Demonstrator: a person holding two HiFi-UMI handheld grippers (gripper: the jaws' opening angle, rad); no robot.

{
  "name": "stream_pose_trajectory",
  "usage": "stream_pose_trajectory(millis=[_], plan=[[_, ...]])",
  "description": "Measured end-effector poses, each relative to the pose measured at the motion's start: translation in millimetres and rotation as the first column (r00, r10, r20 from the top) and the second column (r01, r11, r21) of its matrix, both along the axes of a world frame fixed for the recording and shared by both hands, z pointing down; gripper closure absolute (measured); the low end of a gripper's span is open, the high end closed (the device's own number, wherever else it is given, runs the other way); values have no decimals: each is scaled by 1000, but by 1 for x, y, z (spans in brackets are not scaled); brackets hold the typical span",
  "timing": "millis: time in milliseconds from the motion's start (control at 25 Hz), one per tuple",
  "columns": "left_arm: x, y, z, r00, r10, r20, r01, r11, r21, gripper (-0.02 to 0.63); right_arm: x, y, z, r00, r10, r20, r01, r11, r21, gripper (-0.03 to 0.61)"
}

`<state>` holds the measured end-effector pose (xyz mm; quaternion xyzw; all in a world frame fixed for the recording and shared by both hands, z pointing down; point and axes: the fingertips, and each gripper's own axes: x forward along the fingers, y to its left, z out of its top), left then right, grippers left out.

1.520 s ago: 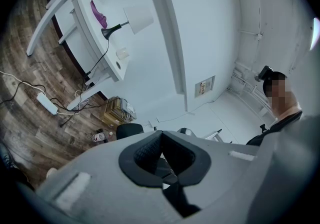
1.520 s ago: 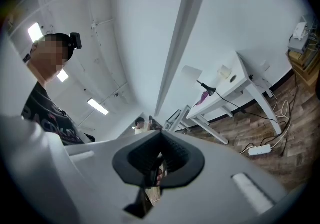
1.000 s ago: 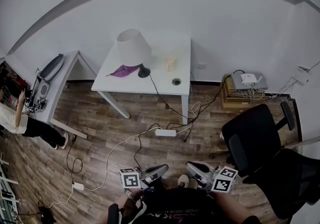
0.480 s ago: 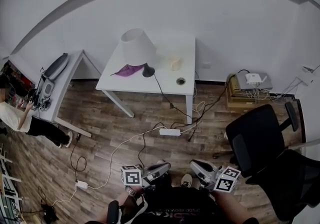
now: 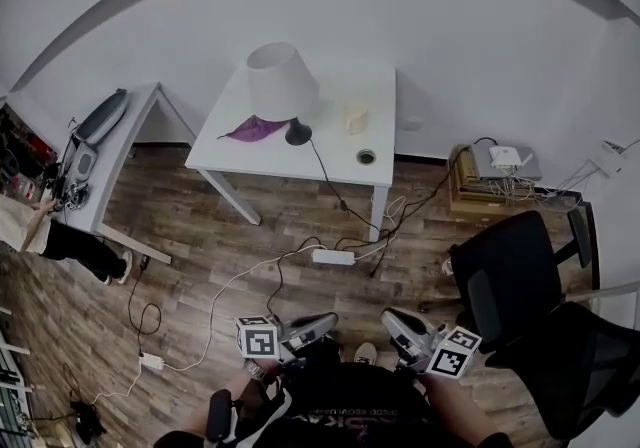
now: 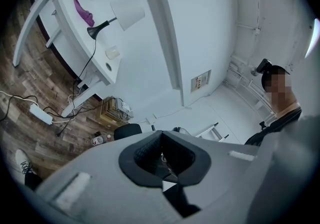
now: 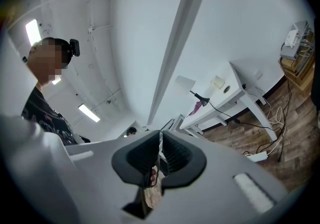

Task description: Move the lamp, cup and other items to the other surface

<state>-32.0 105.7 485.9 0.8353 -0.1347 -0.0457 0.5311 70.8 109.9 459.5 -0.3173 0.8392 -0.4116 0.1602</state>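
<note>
Far ahead stands a white table [image 5: 260, 161] with a lamp [image 5: 283, 86] on it, white shade over a black base. A purple cloth [image 5: 252, 128] lies left of the base and a pale cup [image 5: 356, 116] stands to its right. My left gripper [image 5: 325, 321] and right gripper [image 5: 390, 318] hang low near my body, both shut and empty, far from the table. The left gripper view looks past the left gripper [image 6: 160, 135] to the lamp [image 6: 127, 14], cloth [image 6: 84, 12] and cup [image 6: 113, 53]. Beyond the right gripper [image 7: 160, 135] are the table [image 7: 235, 85] and cup [image 7: 217, 82].
A second white table [image 5: 125, 151] with devices on it stands at the left, a person [image 5: 40, 231] beside it. A power strip [image 5: 333, 257] and cables cross the wood floor. A black office chair [image 5: 510, 276] stands at my right, boxes with a router [image 5: 495, 171] behind it.
Both grippers have shifted slightly up in the head view, still shut. The table with the lamp has drifted a little right. The person at the left has shifted.
</note>
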Motion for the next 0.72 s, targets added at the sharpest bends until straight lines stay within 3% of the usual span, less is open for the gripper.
stream_pose_trajectory(millis=[720], plan=[[-80,-86,11,995,-39,-97,33,998,-58,621,-81,-87,0,997,6,-83,-7,1000,-13,543]])
